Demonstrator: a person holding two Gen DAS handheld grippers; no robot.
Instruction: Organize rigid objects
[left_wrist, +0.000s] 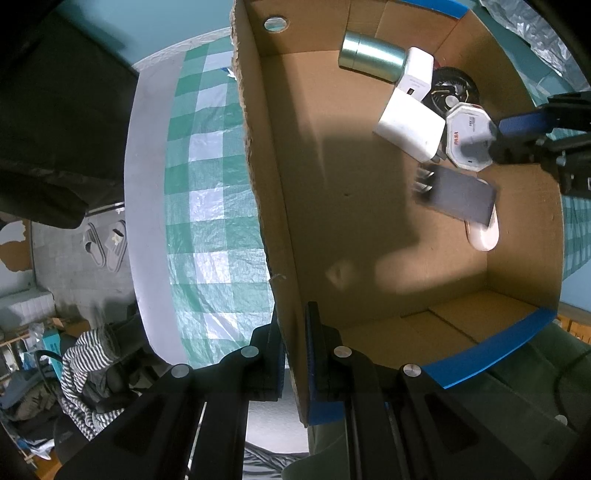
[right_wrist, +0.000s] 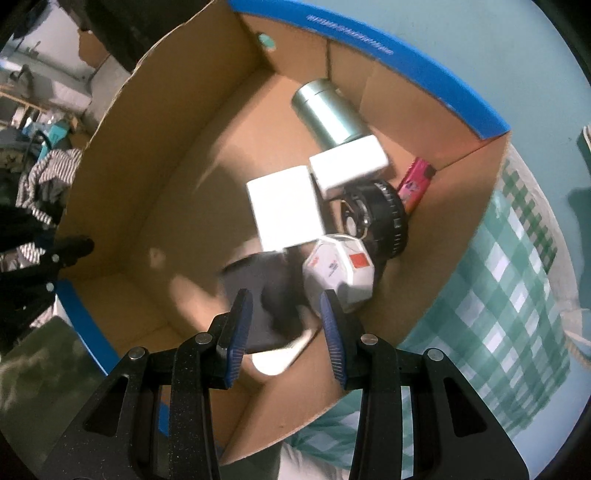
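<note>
Crowding box (right_wrist: 155, 177): chargers (right_wrist: 284, 206), tin (right_wrist: 328, 110), fan (right_wrist: 384, 218).

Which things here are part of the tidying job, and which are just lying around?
Part of the job:
- brown cardboard box with blue rim
- silver metal tin
- two white plastic chargers
- black round fan
- white octagonal box
- dark flat rectangular block
- pink lighter

Just lying about:
- green checked tablecloth
- grey slippers
- striped clothing

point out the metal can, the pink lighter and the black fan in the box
metal can (right_wrist: 332, 114): right wrist view, on its curved side
pink lighter (right_wrist: 415, 182): right wrist view, mid-body
black fan (right_wrist: 388, 218): right wrist view, on its outer ring
</note>
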